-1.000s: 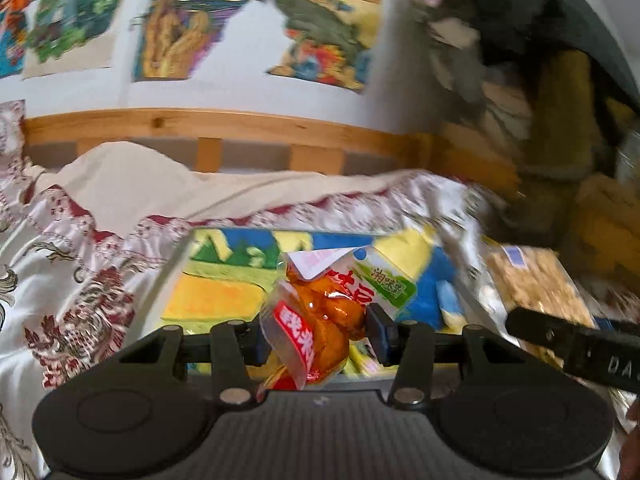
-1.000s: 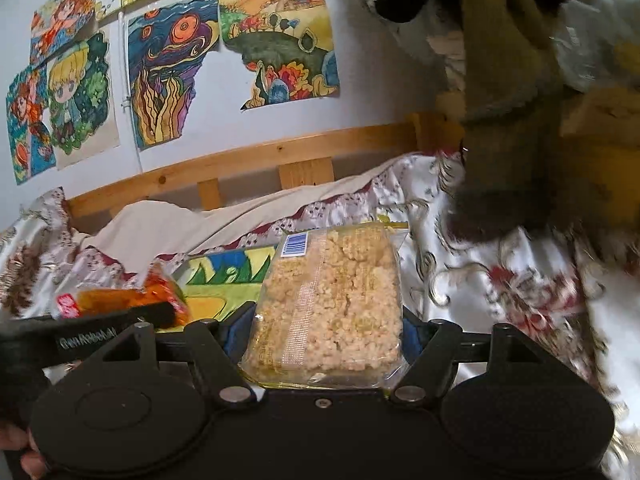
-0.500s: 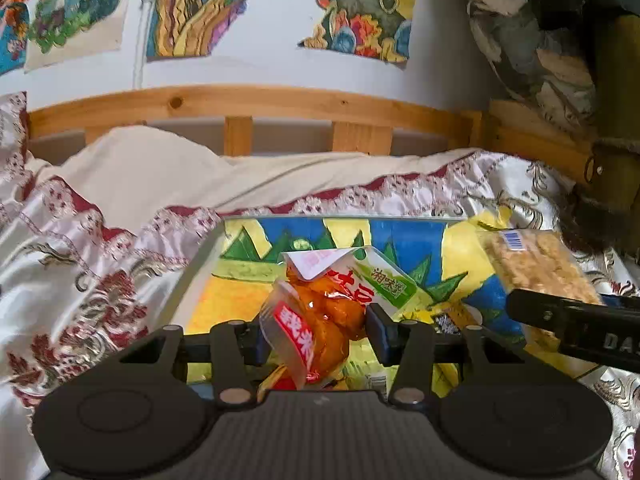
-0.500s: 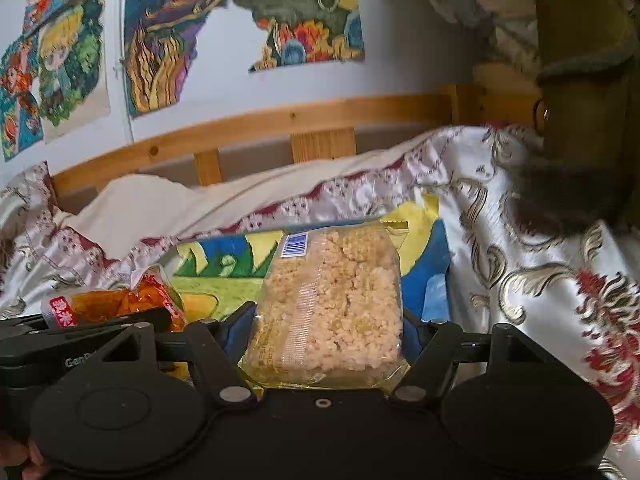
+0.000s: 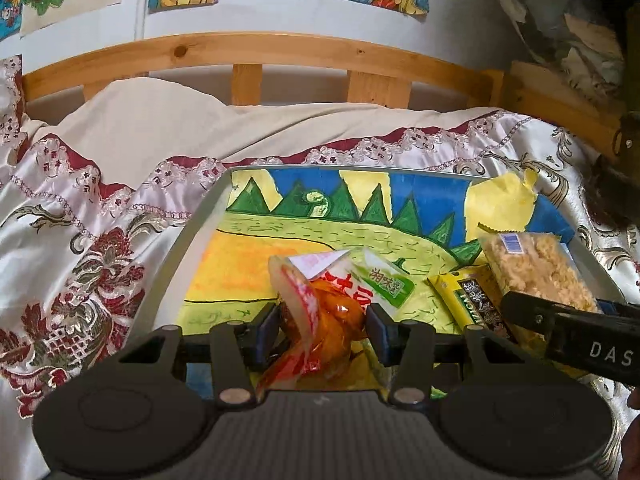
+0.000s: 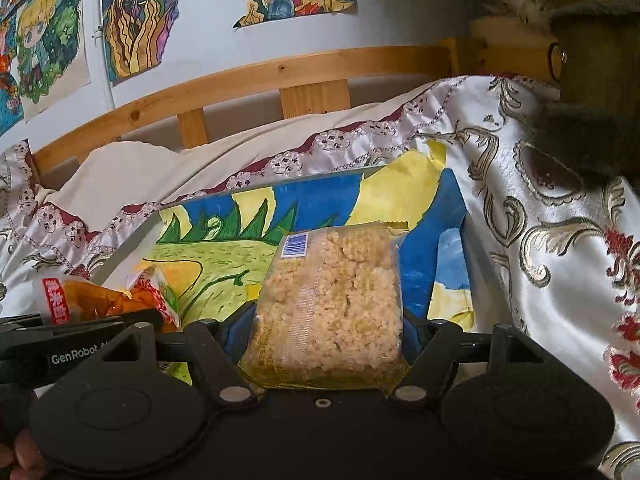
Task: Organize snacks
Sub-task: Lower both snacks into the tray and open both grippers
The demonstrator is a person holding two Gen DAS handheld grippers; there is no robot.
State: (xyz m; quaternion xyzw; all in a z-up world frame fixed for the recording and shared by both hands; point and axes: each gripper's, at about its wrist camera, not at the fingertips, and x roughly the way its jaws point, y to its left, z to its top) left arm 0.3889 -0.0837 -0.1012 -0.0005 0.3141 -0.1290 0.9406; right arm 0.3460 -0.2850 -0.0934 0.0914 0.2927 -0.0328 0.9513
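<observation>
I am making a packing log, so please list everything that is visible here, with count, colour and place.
orange pack: one, orange-red, held above the tray
rice bar: one, beige in clear wrap, held over the tray's right side
yellow pack: one, yellow-black, on the tray
tray: one, grey rim, painted sheet inside, on the bedspread
bedspread: one, white with red
drawings: several, multicoloured, on the wall
left hand-held gripper: black, shut on the orange pack
right hand-held gripper: black, shut on the rice bar
</observation>
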